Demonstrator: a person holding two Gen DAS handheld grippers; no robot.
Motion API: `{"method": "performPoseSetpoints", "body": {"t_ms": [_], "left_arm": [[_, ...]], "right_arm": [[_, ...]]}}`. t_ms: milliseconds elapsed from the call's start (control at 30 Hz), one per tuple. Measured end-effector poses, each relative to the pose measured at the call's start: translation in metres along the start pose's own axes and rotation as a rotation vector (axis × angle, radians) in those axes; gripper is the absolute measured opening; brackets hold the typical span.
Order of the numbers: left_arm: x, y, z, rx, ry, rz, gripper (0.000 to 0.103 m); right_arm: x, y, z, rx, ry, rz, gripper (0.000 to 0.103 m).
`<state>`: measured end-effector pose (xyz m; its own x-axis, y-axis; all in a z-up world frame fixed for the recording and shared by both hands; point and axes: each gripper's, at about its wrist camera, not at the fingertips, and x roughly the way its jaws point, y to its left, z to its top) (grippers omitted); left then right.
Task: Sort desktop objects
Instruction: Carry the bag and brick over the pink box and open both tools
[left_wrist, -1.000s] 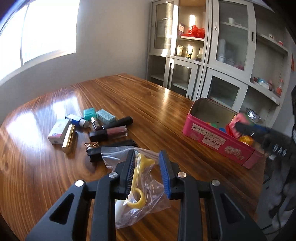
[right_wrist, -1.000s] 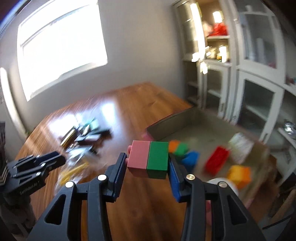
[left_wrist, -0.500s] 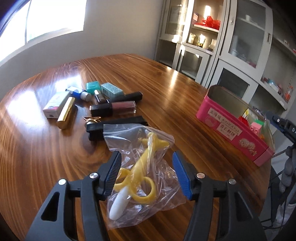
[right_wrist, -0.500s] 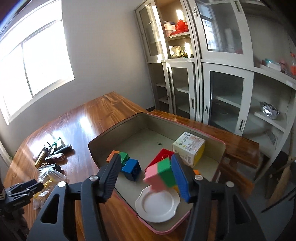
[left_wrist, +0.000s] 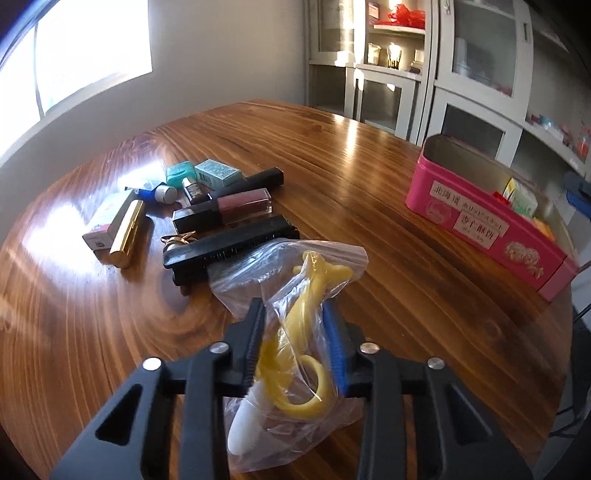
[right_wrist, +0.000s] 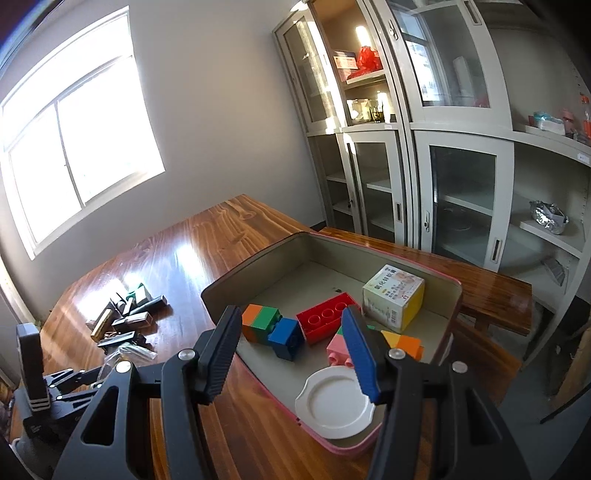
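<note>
The left gripper (left_wrist: 293, 334) had just been closing, and its ribbed black and blue pads were pinching a clear, crinkled plastic bag (left_wrist: 295, 273) with a yellow rubbery toy (left_wrist: 308, 295) inside. The toy had a fish-like tail, a ring handle and a white rounded tip. The bag lay on the glossy wooden table (left_wrist: 92, 332), whose grain ran in curved bands.

Behind the bag was a cluster of small things: a flat black comb (left_wrist: 229, 247), a square lip gloss tube (left_wrist: 225, 210) with a black cap, a shiny gold lipstick (left_wrist: 127, 232), and small teal and white cardboard boxes (left_wrist: 218, 173).

The right gripper (right_wrist: 291, 354) stood spread apart with nothing between its pads, above the pink metal tin (right_wrist: 258, 266). The tin was rectangular with rounded corners and a dull grey inside. In it lay studded plastic blocks: a red one (right_wrist: 325, 317), a blue one (right_wrist: 286, 338), an orange and green one (right_wrist: 260, 321) and a pink one (right_wrist: 338, 349) just beside the blue pad. A round white plate (right_wrist: 334, 404) and a yellow and white carton (right_wrist: 393, 295) lay there too.
</note>
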<state>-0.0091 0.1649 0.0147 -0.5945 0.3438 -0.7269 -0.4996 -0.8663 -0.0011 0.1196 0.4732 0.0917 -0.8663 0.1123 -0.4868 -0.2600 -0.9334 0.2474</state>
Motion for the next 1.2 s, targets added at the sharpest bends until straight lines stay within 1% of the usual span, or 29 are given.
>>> {"method": "performPoseSetpoints", "body": {"t_ms": [67,167,300,433,600,733,967,1133,1167,1200], "left_arm": [[-0.001,-0.001,-0.001,0.001,-0.006,0.001,0.030],[-0.008,-0.009,0.000,0.002,-0.021,-0.027,0.028],[-0.023,-0.028,0.013,0.036,-0.065,-0.056,0.025],[-0.035,-0.053,0.037,0.080,-0.115,-0.109,0.025],[-0.037,-0.087,0.068,0.117,-0.144,-0.187,0.025],[-0.031,-0.120,0.095,0.164,-0.167,-0.247,0.025],[-0.013,-0.164,0.135,0.210,-0.202,-0.312,0.025],[0.012,-0.178,0.152,0.174,-0.170,-0.382,0.026],[0.016,-0.180,0.154,0.170,-0.160,-0.392,0.027],[0.022,-0.180,0.155,0.160,-0.144,-0.408,0.032]], "right_arm": [[-0.003,-0.002,0.000,0.003,-0.006,0.004,0.061],[-0.009,-0.005,0.001,0.011,-0.021,0.007,0.061],[-0.017,-0.014,0.003,0.026,-0.042,-0.001,0.061],[-0.021,-0.026,0.003,0.045,-0.047,-0.015,0.061],[-0.027,-0.041,0.002,0.067,-0.046,-0.030,0.061],[-0.034,-0.052,0.001,0.081,-0.045,-0.043,0.061],[-0.042,-0.064,-0.001,0.087,-0.038,-0.058,0.061],[-0.042,-0.069,-0.001,0.099,-0.035,-0.063,0.061],[-0.041,-0.068,-0.001,0.100,-0.032,-0.061,0.061],[-0.039,-0.068,-0.001,0.100,-0.029,-0.059,0.061]]}}
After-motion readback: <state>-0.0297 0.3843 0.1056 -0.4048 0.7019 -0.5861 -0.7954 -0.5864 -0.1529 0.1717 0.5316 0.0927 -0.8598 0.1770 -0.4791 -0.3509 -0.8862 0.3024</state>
